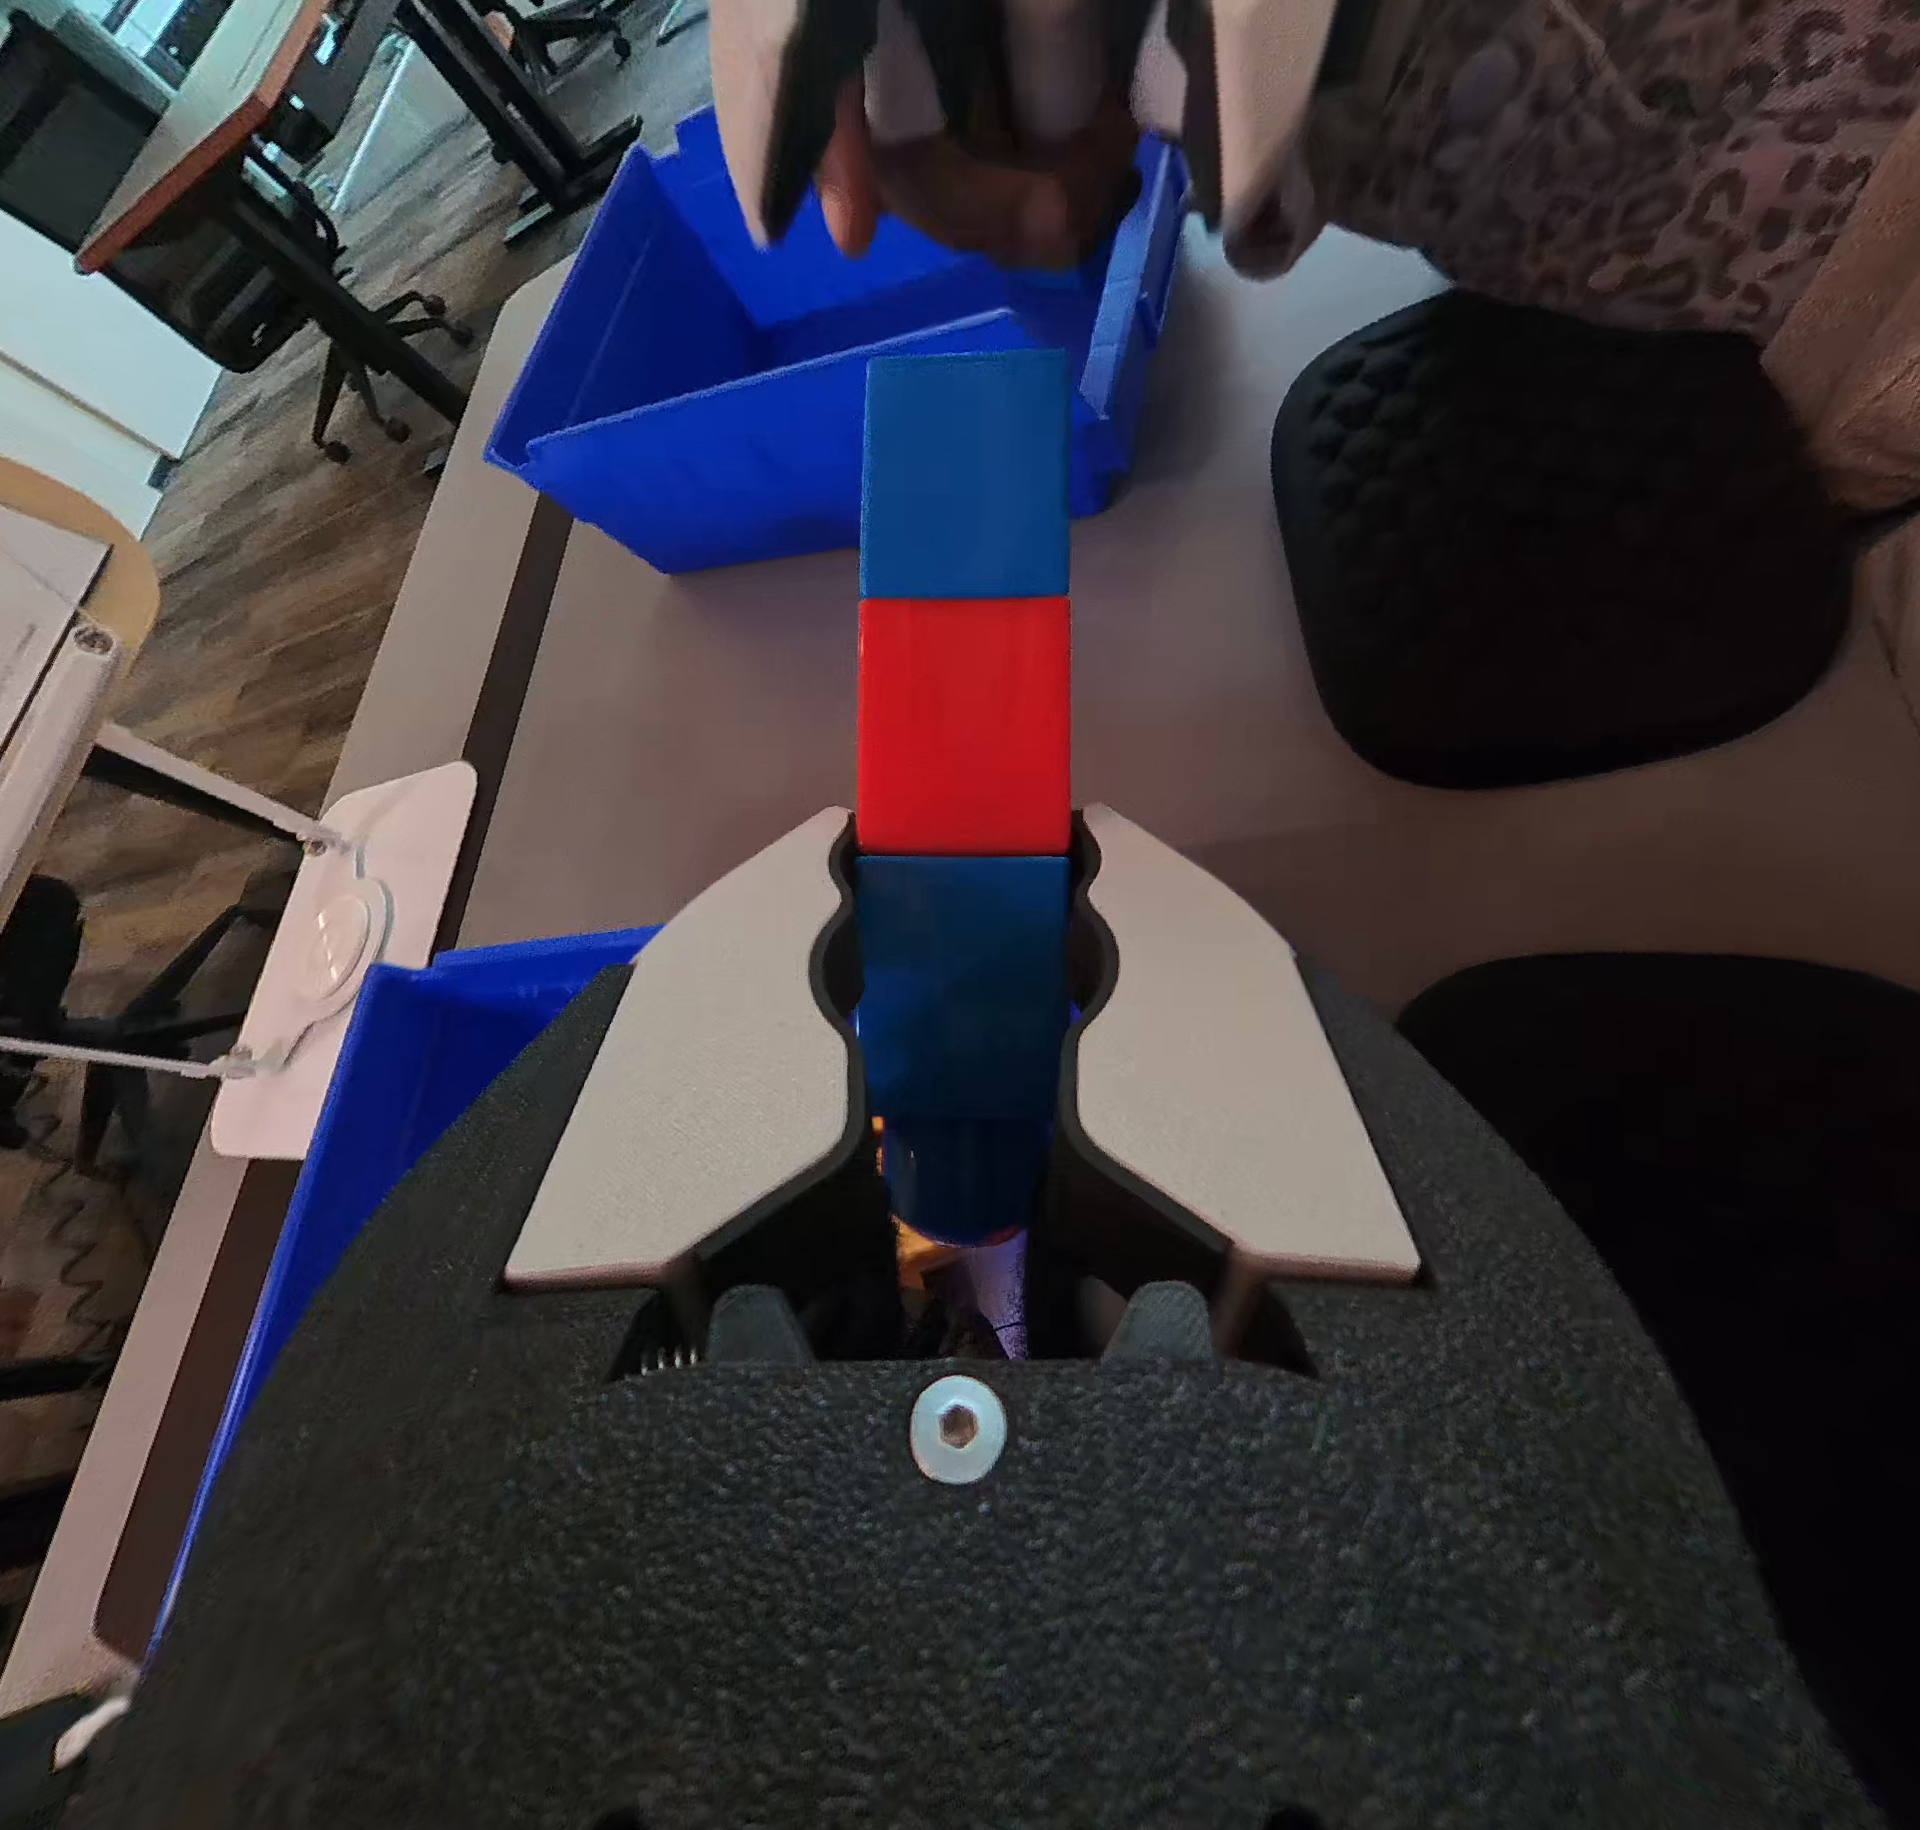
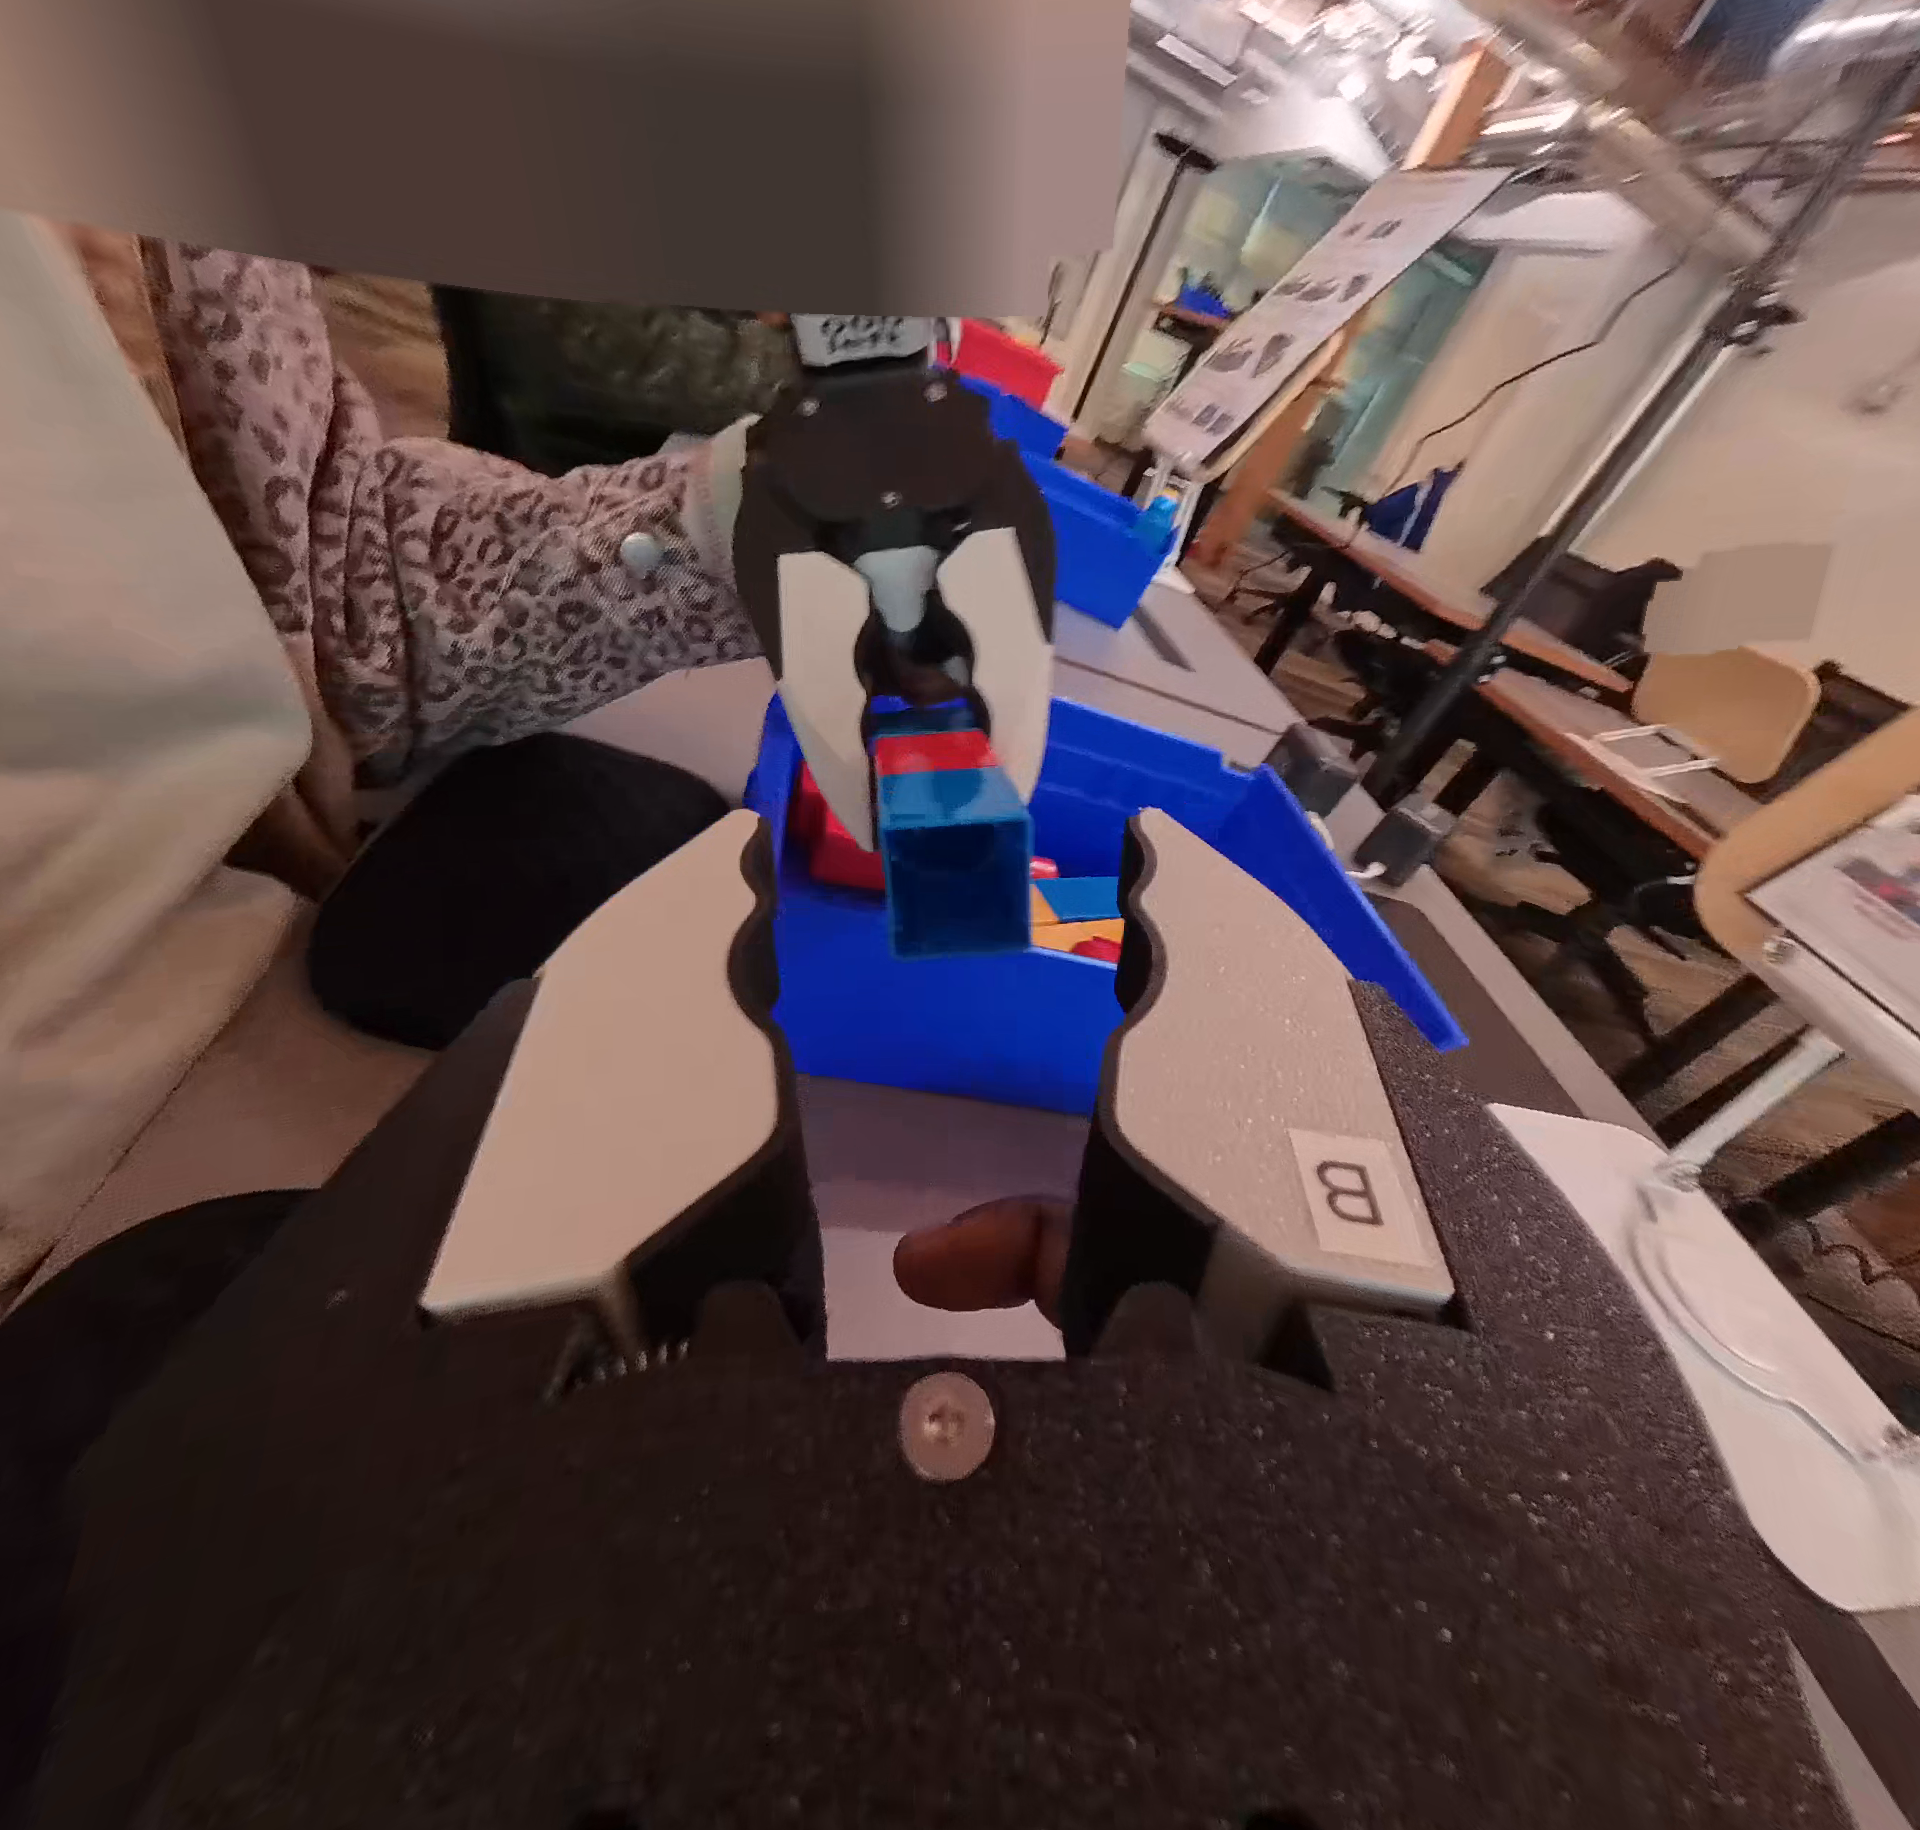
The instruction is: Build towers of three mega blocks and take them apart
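The left gripper (image 1: 964,850) has its jaws clamped on the dark blue block (image 1: 961,970) at the near end of a three-block tower (image 1: 964,679), which sticks straight out from it, held in the air above the grey surface (image 1: 675,700). Its own view shows the tower side-on: dark blue, then a red block (image 1: 964,726), then a lighter blue block (image 1: 966,471) at the far end, all flush. The right wrist view shows the same tower end-on, looking into the hollow underside of the lighter blue block (only a sliver of red shows behind it). That view alone reveals loose red, yellow and blue blocks (image 2: 1070,913) in the blue bin (image 2: 935,1022) below. The right gripper (image 2: 945,830) faces the tower's free end with jaws apart, holding nothing. A second blue bin (image 1: 665,398) lies beyond the tower.
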`<control>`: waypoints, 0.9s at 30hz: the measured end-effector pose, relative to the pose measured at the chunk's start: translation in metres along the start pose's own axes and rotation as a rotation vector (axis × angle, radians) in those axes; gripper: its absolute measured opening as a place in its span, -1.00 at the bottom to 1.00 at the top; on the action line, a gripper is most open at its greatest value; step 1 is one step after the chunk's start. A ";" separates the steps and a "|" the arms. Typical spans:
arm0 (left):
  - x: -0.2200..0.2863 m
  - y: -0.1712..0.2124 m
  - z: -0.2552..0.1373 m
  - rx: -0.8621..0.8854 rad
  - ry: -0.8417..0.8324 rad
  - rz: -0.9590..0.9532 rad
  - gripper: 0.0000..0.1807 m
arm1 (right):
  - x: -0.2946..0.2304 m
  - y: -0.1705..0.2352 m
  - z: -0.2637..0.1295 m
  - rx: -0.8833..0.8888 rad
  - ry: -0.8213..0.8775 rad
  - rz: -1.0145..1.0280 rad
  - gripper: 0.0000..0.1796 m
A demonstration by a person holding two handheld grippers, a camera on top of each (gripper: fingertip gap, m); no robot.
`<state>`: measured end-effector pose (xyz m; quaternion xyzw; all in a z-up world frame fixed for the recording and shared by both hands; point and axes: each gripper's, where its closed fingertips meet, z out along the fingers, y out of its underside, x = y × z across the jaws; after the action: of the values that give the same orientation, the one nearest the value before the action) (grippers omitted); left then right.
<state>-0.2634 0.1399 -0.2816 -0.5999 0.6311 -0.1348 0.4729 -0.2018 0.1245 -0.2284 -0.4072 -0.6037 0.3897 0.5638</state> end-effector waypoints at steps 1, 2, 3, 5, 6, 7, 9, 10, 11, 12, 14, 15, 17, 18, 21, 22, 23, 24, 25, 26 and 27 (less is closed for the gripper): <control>0.001 -0.003 0.002 0.010 0.010 0.001 -0.60 | -0.004 0.003 0.007 -0.022 -0.016 -0.014 -0.30; 0.003 -0.006 0.003 0.021 0.019 0.002 -0.60 | -0.008 0.006 0.013 -0.043 -0.027 -0.029 -0.30; 0.005 -0.008 0.004 0.032 0.030 0.004 -0.60 | -0.010 0.009 0.018 -0.064 -0.032 -0.046 -0.33; 0.010 -0.013 0.006 0.055 0.056 0.015 -0.60 | -0.010 0.016 0.025 -0.106 -0.014 -0.083 -0.60; 0.009 -0.012 0.006 0.045 0.044 0.021 -0.60 | -0.010 0.018 0.026 -0.115 -0.011 -0.093 -0.60; 0.009 -0.012 0.007 0.052 0.040 0.023 -0.60 | -0.010 0.018 0.026 -0.120 -0.014 -0.083 -0.61; 0.011 -0.015 0.008 0.087 0.054 -0.011 -0.59 | -0.012 0.013 0.025 -0.080 -0.039 -0.052 -0.61; 0.011 -0.018 0.009 0.110 0.057 -0.027 -0.57 | -0.012 0.011 0.025 -0.066 -0.043 -0.047 -0.61; 0.012 -0.022 0.009 0.135 0.056 -0.029 -0.55 | -0.012 0.011 0.026 -0.065 -0.042 -0.050 -0.61; 0.013 -0.024 0.011 0.140 0.050 -0.016 -0.57 | -0.013 0.011 0.027 -0.068 -0.046 -0.054 -0.61; 0.012 -0.021 0.013 0.105 0.021 0.035 -0.59 | -0.014 0.012 0.029 -0.080 -0.048 -0.063 -0.61; 0.012 -0.018 0.014 0.079 0.014 0.054 -0.59 | -0.015 0.014 0.029 -0.093 -0.049 -0.072 -0.61; 0.013 -0.017 0.012 0.064 0.018 0.056 -0.59 | -0.016 0.015 0.030 -0.107 -0.048 -0.087 -0.61; 0.014 -0.018 0.009 0.077 0.026 0.053 -0.59 | -0.017 0.014 0.030 -0.108 -0.050 -0.091 -0.61; 0.014 -0.017 0.006 0.059 0.015 0.066 -0.59 | -0.017 0.016 0.031 -0.149 -0.034 -0.121 -0.61; 0.014 -0.016 0.006 0.052 0.010 0.070 -0.59 | -0.017 0.017 0.031 -0.165 -0.030 -0.131 -0.61; 0.014 -0.017 0.006 0.054 0.009 0.068 -0.59 | -0.017 0.018 0.030 -0.170 -0.029 -0.133 -0.61; 0.013 -0.018 0.005 0.060 0.008 0.063 -0.59 | -0.017 0.017 0.029 -0.167 -0.029 -0.131 -0.61; 0.013 -0.018 0.005 0.062 0.008 0.061 -0.59 | -0.016 0.017 0.028 -0.166 -0.029 -0.130 -0.61; 0.013 -0.017 0.005 0.056 0.004 0.063 -0.59 | -0.016 0.018 0.028 -0.173 -0.026 -0.132 -0.61; 0.012 -0.017 0.005 0.050 -0.003 0.065 -0.59 | -0.015 0.019 0.027 -0.185 -0.021 -0.137 -0.61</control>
<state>-0.2470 0.1275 -0.2772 -0.5670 0.6461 -0.1344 0.4929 -0.2274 0.1171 -0.2535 -0.4110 -0.6693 0.2971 0.5430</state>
